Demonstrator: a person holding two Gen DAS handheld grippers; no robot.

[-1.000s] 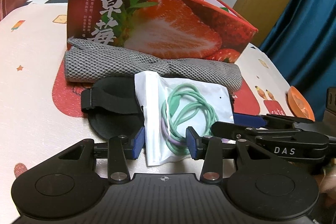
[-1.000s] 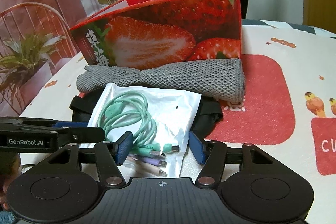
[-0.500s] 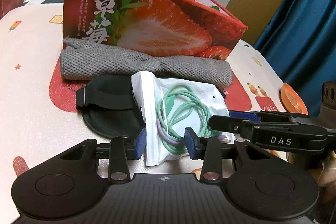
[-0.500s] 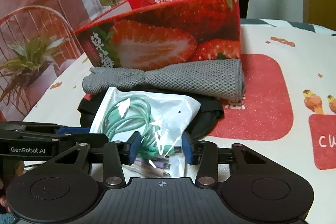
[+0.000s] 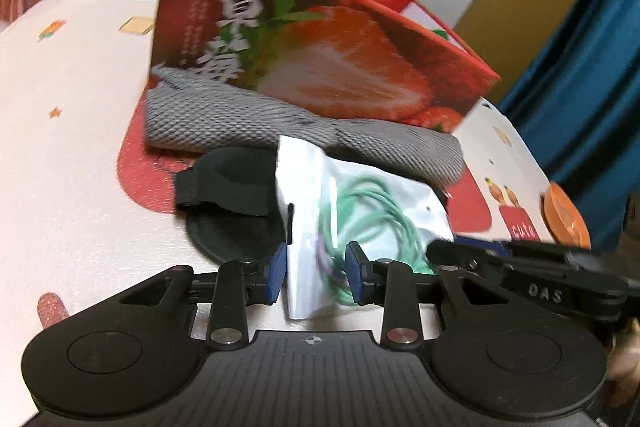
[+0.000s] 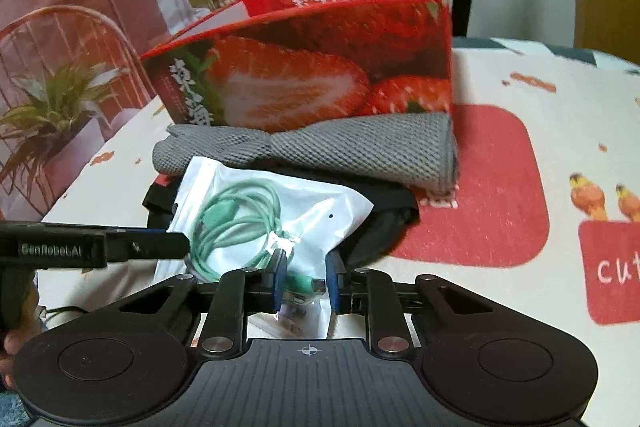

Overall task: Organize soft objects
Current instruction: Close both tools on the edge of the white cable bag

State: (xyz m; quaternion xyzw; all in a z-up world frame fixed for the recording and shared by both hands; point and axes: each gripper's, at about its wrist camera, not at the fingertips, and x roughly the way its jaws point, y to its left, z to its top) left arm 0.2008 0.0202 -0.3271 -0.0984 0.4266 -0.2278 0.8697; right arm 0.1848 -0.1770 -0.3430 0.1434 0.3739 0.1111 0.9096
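Now both claws work on the white pouch point(image 6: 256, 211) w/ the green cable point(image 6: 236, 215) inside. It lies at the near part of the table point(image 6: 520, 163), partly on top of a black strap pad point(image 5: 236, 211), in front of the gray cloth point(image 6: 340, 147).

Right claw point(image 6: 306, 281): jaws have just been closing, and the pouch's near end w/ the plug ends is between the blue pads point(image 6: 280, 279); plastic is crumpled there, so it looks pinched.

Left claw point(image 5: 316, 277): jaws have just been closing too, and the pouch's near-left edge stands up, folded, between them. Left pad is against the plastic; at the right pad I cannot tell if it touches.

Gray cloth is rolled, touching the front wall of the red strawberry box point(image 6: 320, 79), which is open at the top. Box stands just behind cloth, so no free room between them.

Free table: wide open on the right side in the right wrist view, w/ red patches of the tablecloth, and on the left side in the left wrist view. An orange disc point(image 5: 566, 217) sits near the table's right edge, well apart from the pouch. The two claws are close together, almost side by side.
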